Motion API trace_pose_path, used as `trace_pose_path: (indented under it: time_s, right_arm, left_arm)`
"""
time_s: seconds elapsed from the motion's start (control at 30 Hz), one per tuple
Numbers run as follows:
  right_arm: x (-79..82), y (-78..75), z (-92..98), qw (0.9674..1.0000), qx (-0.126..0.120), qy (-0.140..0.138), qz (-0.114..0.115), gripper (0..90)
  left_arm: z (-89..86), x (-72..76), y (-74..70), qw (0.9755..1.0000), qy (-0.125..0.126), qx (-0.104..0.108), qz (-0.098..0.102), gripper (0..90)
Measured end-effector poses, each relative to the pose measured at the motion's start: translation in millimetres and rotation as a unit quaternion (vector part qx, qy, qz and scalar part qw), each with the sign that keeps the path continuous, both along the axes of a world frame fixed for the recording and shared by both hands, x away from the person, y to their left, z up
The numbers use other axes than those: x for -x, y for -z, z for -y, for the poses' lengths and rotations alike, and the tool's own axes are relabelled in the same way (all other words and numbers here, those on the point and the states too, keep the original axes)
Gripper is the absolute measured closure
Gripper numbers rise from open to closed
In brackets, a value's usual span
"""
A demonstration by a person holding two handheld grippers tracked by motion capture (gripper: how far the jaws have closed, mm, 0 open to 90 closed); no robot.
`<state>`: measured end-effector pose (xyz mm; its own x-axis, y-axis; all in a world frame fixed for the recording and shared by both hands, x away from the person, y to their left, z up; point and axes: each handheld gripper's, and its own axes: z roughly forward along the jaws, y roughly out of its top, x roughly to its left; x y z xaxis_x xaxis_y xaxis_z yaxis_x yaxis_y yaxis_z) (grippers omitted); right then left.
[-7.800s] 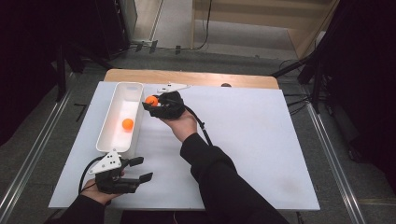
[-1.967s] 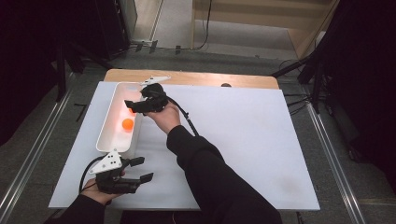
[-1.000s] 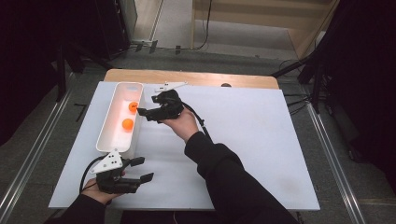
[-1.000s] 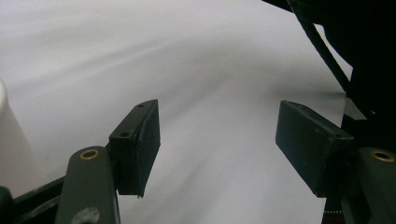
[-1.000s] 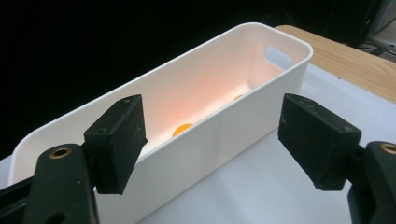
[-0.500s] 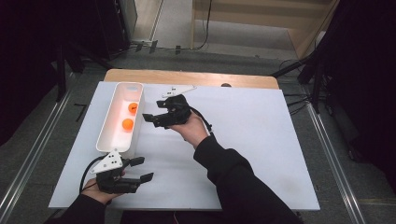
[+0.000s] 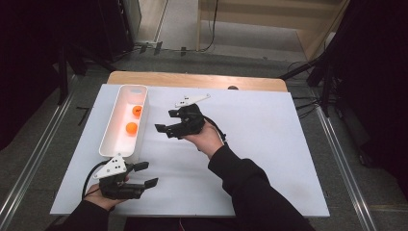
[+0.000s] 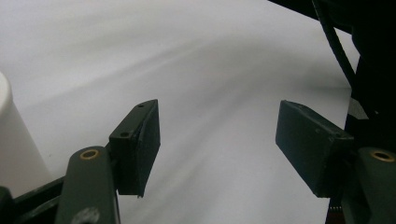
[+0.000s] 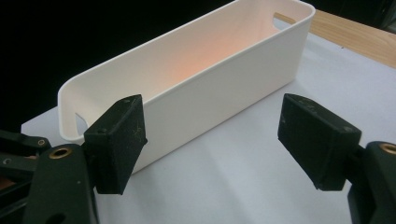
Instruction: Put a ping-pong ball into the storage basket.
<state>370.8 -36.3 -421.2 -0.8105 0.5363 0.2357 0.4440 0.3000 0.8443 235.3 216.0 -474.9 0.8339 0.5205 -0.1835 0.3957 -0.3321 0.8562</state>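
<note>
A long white bin (image 7: 109, 139) lies on the left of the white table sheet, with two orange balls (image 7: 132, 127) in it. My right gripper (image 7: 160, 129) hovers just right of the bin, jaws open and empty, pointing at the bin's side wall (image 9: 219, 93). My left gripper (image 7: 146, 174) rests near the table's front edge, below the bin's near end, open with nothing between its pads. In the left gripper view my left gripper (image 8: 217, 149) looks across bare white sheet, with the bin's corner (image 8: 14, 140) at the left.
The white sheet (image 7: 269, 144) covers a wooden table whose far edge (image 7: 192, 79) shows behind the bin. A dark floor with metal rails runs along both sides. A black cable (image 8: 334, 46) trails from the right gripper.
My right gripper has moved away from over the bin to the right, empty; the second orange ball now lies in the bin. The left gripper has stayed put.
</note>
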Motion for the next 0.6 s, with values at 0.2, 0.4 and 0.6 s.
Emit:
trace_pose_path:
  time_s: [0.2,0.4,0.6]
  right_arm:
    - [5.5,1.6,6.3,1.0,-0.003,0.0,0.005,22.0]
    - [10.7,3.0,16.5,1.0,-0.006,0.0,0.007,21.9]
    - [14.6,6.8,27.0,1.0,-0.006,0.004,-0.001,22.0]
  left_arm:
    - [-0.1,0.0,0.4,1.0,-0.002,0.001,-0.001,31.4]
    - [0.1,0.1,0.3,1.0,-0.002,0.0,-0.002,31.4]
    - [0.4,0.1,0.6,1.0,-0.003,0.001,-0.002,31.4]
